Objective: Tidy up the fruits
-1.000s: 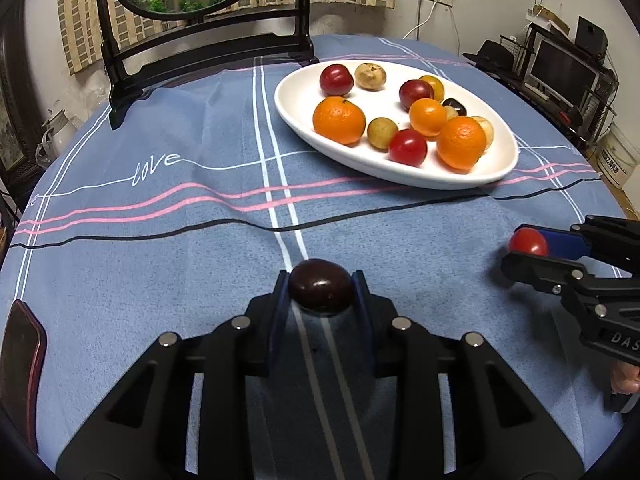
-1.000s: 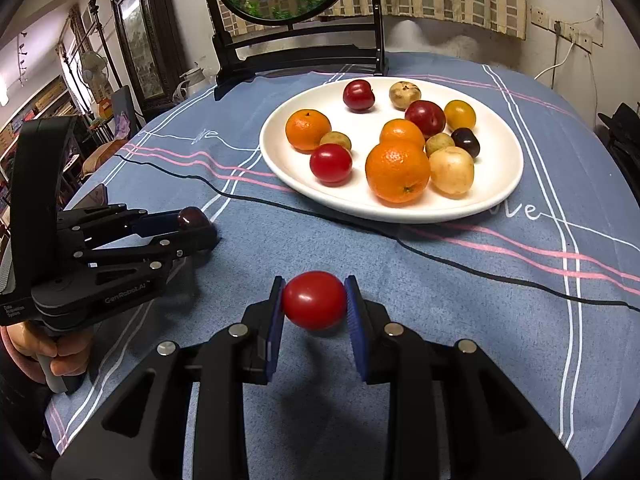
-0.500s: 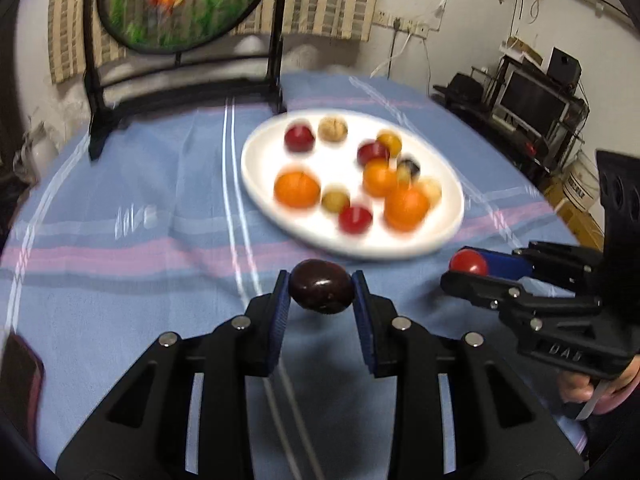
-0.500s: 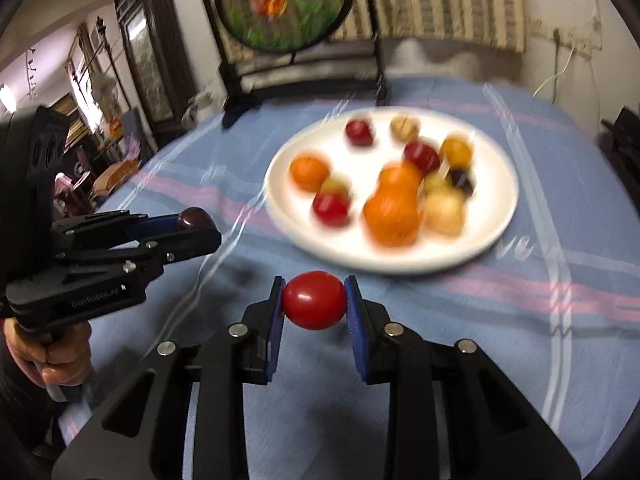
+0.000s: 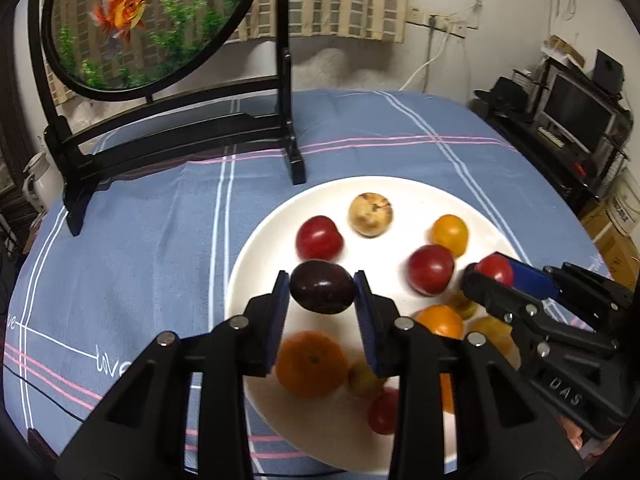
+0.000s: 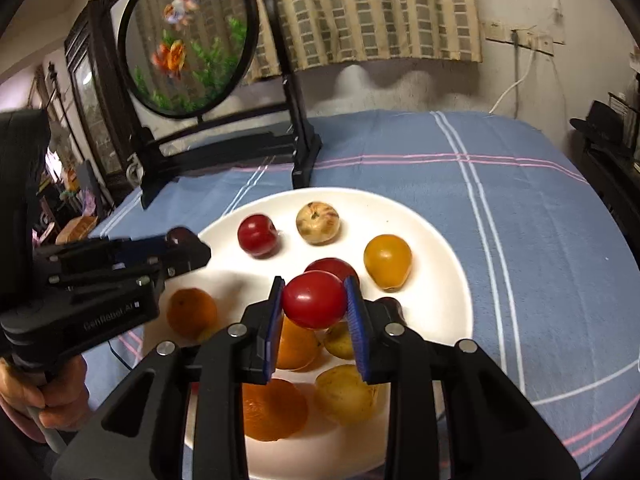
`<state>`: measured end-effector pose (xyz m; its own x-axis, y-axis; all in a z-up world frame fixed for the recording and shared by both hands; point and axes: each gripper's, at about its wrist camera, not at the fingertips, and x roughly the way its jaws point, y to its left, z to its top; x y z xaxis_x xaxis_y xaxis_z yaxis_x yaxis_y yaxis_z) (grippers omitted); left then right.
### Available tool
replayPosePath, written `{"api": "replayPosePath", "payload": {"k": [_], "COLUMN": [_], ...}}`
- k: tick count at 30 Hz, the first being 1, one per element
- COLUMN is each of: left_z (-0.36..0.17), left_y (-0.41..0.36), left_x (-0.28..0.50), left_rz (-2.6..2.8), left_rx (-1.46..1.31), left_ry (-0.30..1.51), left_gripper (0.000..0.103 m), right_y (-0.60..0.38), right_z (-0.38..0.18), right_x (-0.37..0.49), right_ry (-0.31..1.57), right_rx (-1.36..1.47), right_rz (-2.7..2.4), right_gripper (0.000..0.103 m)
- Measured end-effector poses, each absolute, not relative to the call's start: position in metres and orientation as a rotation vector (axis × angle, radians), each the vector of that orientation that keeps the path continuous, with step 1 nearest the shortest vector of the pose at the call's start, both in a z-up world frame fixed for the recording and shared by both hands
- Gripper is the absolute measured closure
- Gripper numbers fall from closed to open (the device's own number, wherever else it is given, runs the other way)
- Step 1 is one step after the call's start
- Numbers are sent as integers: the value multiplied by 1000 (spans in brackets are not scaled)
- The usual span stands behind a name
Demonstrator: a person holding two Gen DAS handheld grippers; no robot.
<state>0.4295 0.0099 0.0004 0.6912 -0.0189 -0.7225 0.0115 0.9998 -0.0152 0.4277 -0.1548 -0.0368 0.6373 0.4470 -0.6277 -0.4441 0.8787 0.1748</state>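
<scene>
My left gripper (image 5: 322, 290) is shut on a dark purple plum (image 5: 322, 287) and holds it above the left part of the white plate (image 5: 256, 248). My right gripper (image 6: 314, 300) is shut on a red tomato (image 6: 314, 299) above the middle of the plate (image 6: 436, 248). The plate holds several fruits: oranges (image 5: 312, 362), red plums (image 5: 319, 237), a yellow tomato (image 6: 387, 261) and a tan speckled fruit (image 6: 318, 223). The right gripper shows in the left wrist view (image 5: 494, 270), and the left gripper in the right wrist view (image 6: 182, 240).
A black stand with a round goldfish panel (image 5: 132, 20) stands on the blue striped tablecloth (image 5: 152, 240) behind the plate. Shelves with electronics (image 5: 576, 112) are at the far right, beyond the table edge.
Both grippers have moved forward from over the bare cloth to above the plate, still holding their fruits. The plate now looks much nearer.
</scene>
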Motion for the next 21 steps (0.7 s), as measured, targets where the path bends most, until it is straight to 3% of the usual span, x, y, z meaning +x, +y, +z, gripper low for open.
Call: {"api": "replayPosePath", "payload": {"k": [1,2,6,7,8,18,21], "left_z": [1,3,17,22,25,32,15], "left_y": [11,12,14,14,13,6,5], "left_x": [427,424,399,388,379,247,225], "left_rz": [6,39,70,82,84,24,-2], "left_rx": [-1,11,38,43,49,37,32], "left_ry": [794,775,741,737,727,636,636], "left_gripper": [26,18,10,9,8,2,2], "right_y": [-155,-157,-166,-168,-171,-198,-202], "right_z": [-38,-37,-19,-14,-8,-13,-33], "right_x": [429,427,403,395,383,272,258], "right_ry": [727,729,653,638,612,504,582], "right_rx": [2,3,-25,-40,-57,-137,-169], "right_rz": [519,522,501,497,491,531,508], "right_gripper": [53,42,23,7,1,1,1]}}
